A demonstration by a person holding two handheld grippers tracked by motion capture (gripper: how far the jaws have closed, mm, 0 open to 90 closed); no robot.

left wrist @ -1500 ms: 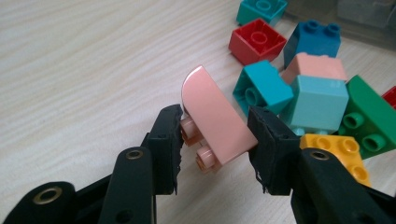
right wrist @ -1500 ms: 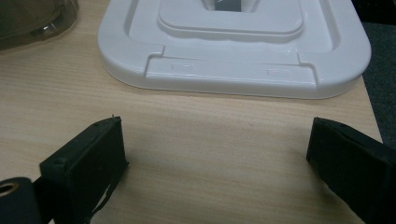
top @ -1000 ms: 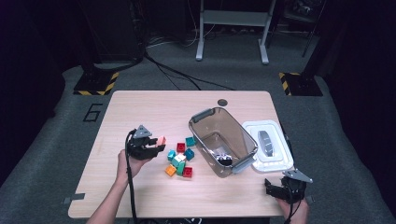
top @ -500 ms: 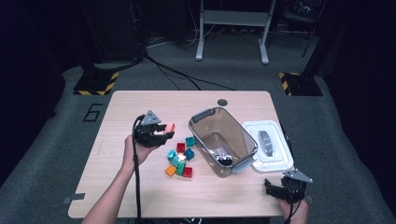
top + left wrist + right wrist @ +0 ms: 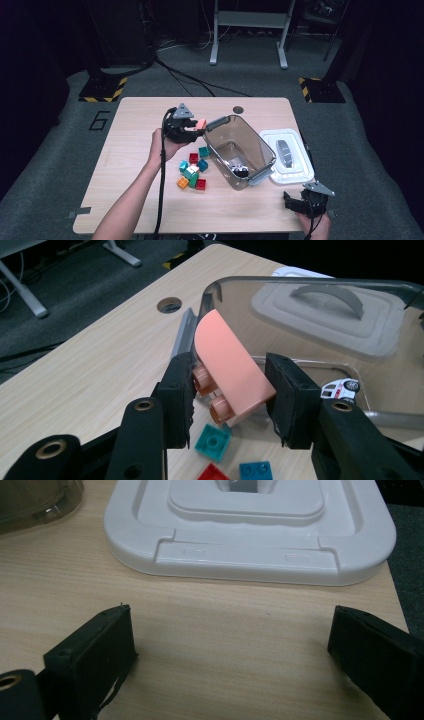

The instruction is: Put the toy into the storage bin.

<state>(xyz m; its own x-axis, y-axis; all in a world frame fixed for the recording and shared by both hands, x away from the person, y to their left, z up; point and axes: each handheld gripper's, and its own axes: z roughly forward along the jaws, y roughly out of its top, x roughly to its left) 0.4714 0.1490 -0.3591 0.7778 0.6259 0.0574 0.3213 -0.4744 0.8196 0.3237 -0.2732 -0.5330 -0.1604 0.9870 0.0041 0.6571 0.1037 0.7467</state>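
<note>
Nearest you, your right gripper rests at the table's near right corner with its jaws spread wide and nothing between them; it has not stirred over the past second. Its own view looks across bare wood to the white lid lying flat just ahead.

Your left gripper is the one that has changed. A second ago it was low beside the pile of blocks; now it is lifted and carried toward the clear bin, stopping just short of the bin's near-left corner. Its jaws are narrow, clamped on the pink block, so I'd judge the pick is finished and what remains is to carry on over the rim and let go.

The left gripper view shows what the high view cannot: the pads press the block's two sides, its curved face is up and its studs point back toward you. Through the bin wall you can also see a small toy car on the bin floor. The high view, in turn, gives the layout: the loose blocks sit left of the bin, and the lid lies to its right.
</note>
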